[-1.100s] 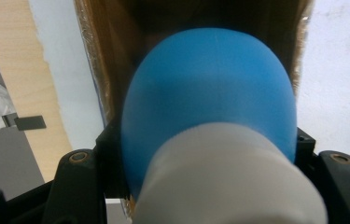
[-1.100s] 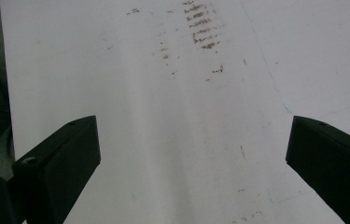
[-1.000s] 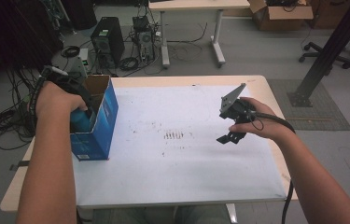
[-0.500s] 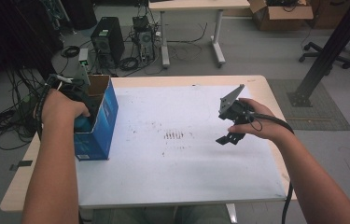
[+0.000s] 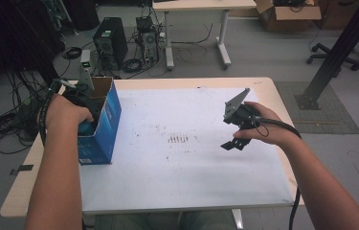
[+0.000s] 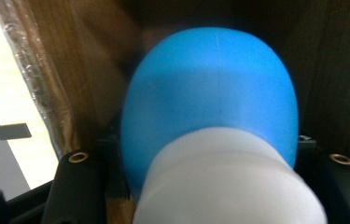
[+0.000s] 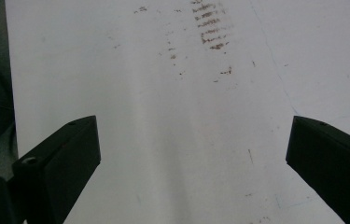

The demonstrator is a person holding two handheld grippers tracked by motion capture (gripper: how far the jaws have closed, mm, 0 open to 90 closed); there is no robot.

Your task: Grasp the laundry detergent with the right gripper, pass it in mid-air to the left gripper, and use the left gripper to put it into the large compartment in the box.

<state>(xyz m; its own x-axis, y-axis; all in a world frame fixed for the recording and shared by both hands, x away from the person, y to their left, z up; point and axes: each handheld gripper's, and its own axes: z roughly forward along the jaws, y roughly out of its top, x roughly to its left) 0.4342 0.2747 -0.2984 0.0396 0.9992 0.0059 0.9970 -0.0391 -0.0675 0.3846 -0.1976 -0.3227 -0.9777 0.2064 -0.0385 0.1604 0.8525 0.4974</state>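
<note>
Left claw [image 5: 82,125] grips a blue bottle [image 6: 210,102] inside the box [image 5: 104,125] (right claw [image 7: 191,158] gapes, empty).

The box [image 5: 101,125] stood at the tabletop's [image 5: 186,187] left edge with the bottle [image 6: 210,102] down inside it, while the right gripper [image 5: 237,127] hung over the right half.

Black two-jaw tongs [image 5: 234,136], grey three-cornered top plate, black trailing cable, bare forearms
</note>
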